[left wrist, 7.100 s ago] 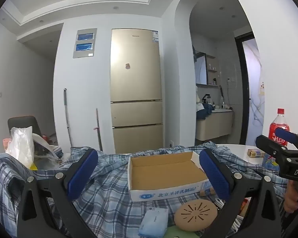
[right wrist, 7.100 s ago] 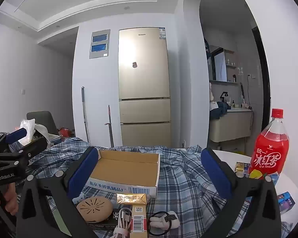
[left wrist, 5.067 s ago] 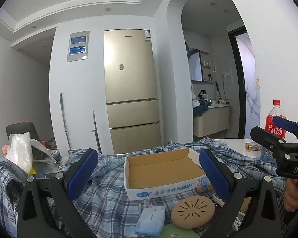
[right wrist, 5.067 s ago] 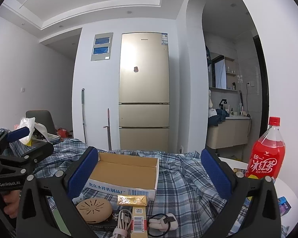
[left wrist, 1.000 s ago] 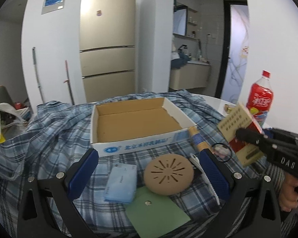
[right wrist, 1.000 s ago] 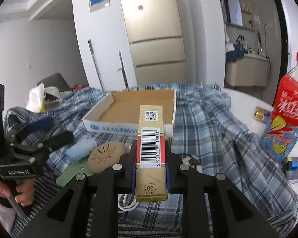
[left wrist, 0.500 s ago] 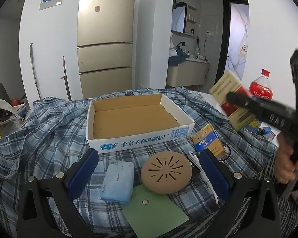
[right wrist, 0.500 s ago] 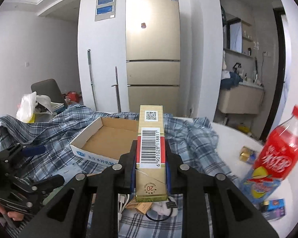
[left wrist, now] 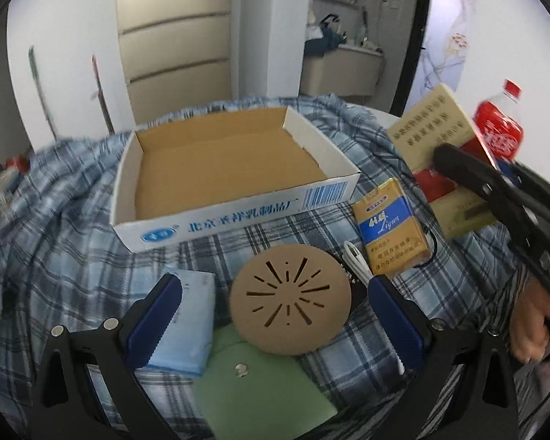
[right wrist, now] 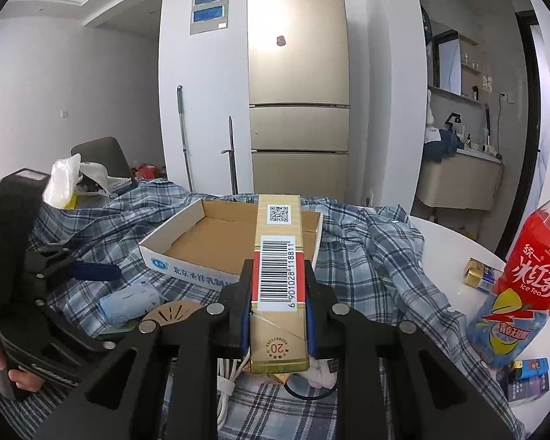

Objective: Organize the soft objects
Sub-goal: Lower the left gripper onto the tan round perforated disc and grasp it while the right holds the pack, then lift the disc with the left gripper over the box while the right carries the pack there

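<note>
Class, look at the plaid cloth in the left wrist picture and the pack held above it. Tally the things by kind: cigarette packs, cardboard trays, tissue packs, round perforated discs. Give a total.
Cigarette packs: 2, the gold and red pack in the right hand-held gripper and the blue and gold pack
Cardboard trays: 1
Tissue packs: 1
Round perforated discs: 1
Total: 5

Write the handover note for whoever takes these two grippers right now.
Right gripper: jaws shut on the gold-and-red carton, held in the air in front of the cardboard tray.
Left gripper: jaws open, empty, hanging over the round tan disc and blue tissue pack.
Tray sits on the plaid shirt, with nothing in it.
Blue-and-gold pack, white cable and green pouch lie in front of the tray.
Done: carton picked up.
Left: place it, then sort the rest.
</note>
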Demonstrator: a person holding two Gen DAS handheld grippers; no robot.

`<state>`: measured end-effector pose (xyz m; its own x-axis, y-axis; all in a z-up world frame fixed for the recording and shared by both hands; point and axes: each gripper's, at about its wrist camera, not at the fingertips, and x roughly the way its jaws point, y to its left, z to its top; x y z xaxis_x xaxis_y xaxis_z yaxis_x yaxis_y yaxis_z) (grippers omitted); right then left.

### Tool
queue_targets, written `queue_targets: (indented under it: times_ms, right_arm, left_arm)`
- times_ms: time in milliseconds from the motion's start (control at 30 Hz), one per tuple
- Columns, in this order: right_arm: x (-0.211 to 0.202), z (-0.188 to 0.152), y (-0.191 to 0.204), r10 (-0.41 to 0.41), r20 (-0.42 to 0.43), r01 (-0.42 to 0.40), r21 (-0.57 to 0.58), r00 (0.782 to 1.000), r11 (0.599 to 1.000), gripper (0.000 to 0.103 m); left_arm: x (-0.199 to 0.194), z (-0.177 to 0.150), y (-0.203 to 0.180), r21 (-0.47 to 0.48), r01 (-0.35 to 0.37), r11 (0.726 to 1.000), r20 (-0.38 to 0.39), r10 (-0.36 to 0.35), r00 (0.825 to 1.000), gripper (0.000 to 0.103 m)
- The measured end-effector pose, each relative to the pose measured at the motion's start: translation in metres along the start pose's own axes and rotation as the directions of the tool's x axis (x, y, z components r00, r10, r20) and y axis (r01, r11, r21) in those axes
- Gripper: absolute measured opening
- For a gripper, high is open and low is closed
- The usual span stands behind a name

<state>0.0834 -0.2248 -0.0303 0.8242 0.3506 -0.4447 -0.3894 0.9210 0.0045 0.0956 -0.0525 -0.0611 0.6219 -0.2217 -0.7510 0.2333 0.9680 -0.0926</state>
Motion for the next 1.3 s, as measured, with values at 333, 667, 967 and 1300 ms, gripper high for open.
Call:
queue_targets:
  times_ms: [333, 667, 967, 1300]
  right_arm:
    - [0.003, 0.0, -0.004, 0.007, -0.014, -0.007, 0.019, 1.0, 1.0, 0.021]
    - [0.008, -0.002, -0.003, 0.002, -0.036, -0.001, 0.019, 0.999, 1.0, 0.021]
    - [0.009, -0.002, -0.002, 0.001, -0.043, -0.001, 0.015, 0.999, 1.0, 0.021]
    - [0.009, -0.002, -0.002, 0.006, -0.045, -0.005, 0.017, 0.999, 1.0, 0.021]
  left_arm:
    - [0.03, 0.011, 0.021, -0.203, 0.125, 0.971, -0.103, -0.148, 0.984, 0.101]
    - [0.036, 0.004, 0.019, -0.188, 0.177, 0.966, -0.097, -0.198, 0.976, 0.097]
    - [0.036, 0.0, 0.007, -0.129, 0.139, 0.982, -0.091, -0.151, 0.984, 0.097]
    - [0.044, -0.002, 0.011, -0.152, 0.125, 0.98, -0.127, -0.145, 0.981, 0.092]
